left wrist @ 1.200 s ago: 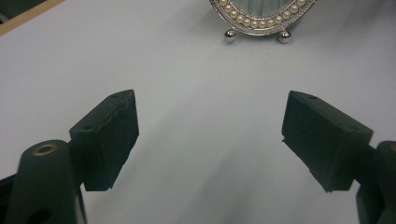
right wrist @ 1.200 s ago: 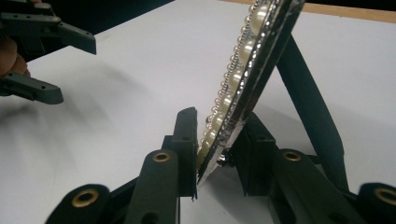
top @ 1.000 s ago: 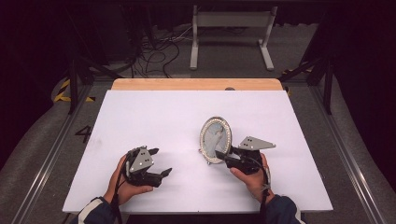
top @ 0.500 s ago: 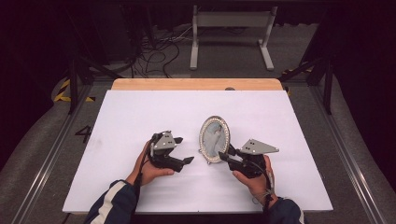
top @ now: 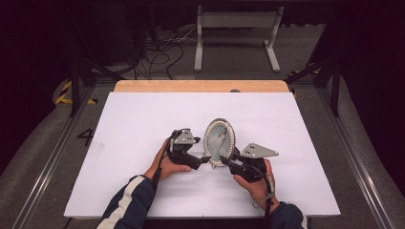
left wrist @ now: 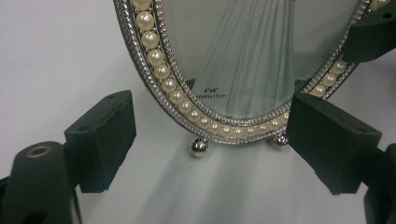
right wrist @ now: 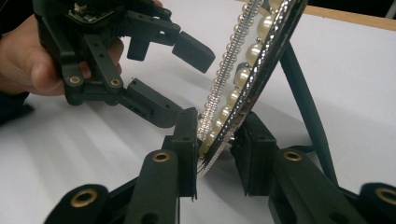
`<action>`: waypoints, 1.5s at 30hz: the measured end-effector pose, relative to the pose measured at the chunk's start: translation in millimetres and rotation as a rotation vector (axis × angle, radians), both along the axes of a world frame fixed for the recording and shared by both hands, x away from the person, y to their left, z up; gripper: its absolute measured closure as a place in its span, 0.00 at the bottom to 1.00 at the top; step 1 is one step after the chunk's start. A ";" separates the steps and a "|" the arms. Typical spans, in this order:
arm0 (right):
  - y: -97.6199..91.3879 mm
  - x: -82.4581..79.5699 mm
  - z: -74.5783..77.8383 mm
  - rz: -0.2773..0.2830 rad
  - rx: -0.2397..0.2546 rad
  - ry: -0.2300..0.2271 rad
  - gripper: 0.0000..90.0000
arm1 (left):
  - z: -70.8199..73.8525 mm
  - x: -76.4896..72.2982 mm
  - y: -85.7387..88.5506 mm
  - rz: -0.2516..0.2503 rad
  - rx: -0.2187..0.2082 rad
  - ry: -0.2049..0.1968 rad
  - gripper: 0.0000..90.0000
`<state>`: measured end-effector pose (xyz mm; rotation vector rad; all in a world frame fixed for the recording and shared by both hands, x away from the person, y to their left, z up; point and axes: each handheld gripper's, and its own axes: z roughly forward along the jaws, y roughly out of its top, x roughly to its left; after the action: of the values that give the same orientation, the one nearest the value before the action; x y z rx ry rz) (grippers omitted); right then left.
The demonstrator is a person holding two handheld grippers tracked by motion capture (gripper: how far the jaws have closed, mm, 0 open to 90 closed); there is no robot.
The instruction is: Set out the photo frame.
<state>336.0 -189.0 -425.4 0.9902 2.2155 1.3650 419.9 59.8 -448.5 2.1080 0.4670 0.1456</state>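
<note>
An oval silver picture frame [top: 219, 140] rimmed with pearls stands upright on the white table [top: 143, 119]. My right gripper [top: 225, 162] is shut on its lower right rim. In the right gripper view one pad [right wrist: 187, 135] presses the pearl front of the frame [right wrist: 243, 79] and the other presses the back, and these jaws have just been closing on the rim. My left gripper [top: 204, 160] is open just left of the frame. In the left gripper view, the gripper [left wrist: 210, 144] has its pads spread either side of the frame's [left wrist: 252, 60] bottom end, touching nothing.
A wooden strip [top: 200, 86] runs along the table's far edge. Behind it on the floor are cables [top: 157, 47] and a metal stand [top: 234, 33]. Rails run along both sides of the table. The frame's back prop [right wrist: 303, 102] leans down behind it.
My left gripper has moved right across the table up to the frame. The right gripper has stayed at the frame's lower right rim.
</note>
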 end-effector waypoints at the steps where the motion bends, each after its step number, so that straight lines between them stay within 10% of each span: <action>1: -0.4 0.2 -0.2 0.000 0.003 0.002 0.81 | -0.2 1.6 -1.2 -0.001 -0.011 0.013 0.18; 24: -3.5 5.2 0.7 0.025 0.026 0.026 0.83 | -1.8 9.6 -14.4 -0.024 0.003 0.038 0.22; 33: -8.1 6.3 2.1 0.029 0.026 0.041 0.83 | 0.9 12.3 -1.0 0.049 -0.002 0.058 0.66; 42: -11.1 8.3 1.9 0.026 0.033 0.059 0.83 | 3.5 2.8 1.7 0.058 0.036 0.027 0.64; 45: -11.9 9.3 0.9 0.037 0.050 0.061 0.84 | 7.3 4.7 0.5 0.119 0.011 0.017 0.47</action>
<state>345.3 -200.9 -424.5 1.0259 2.2642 1.4312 424.6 60.3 -441.2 2.0938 0.6030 0.1991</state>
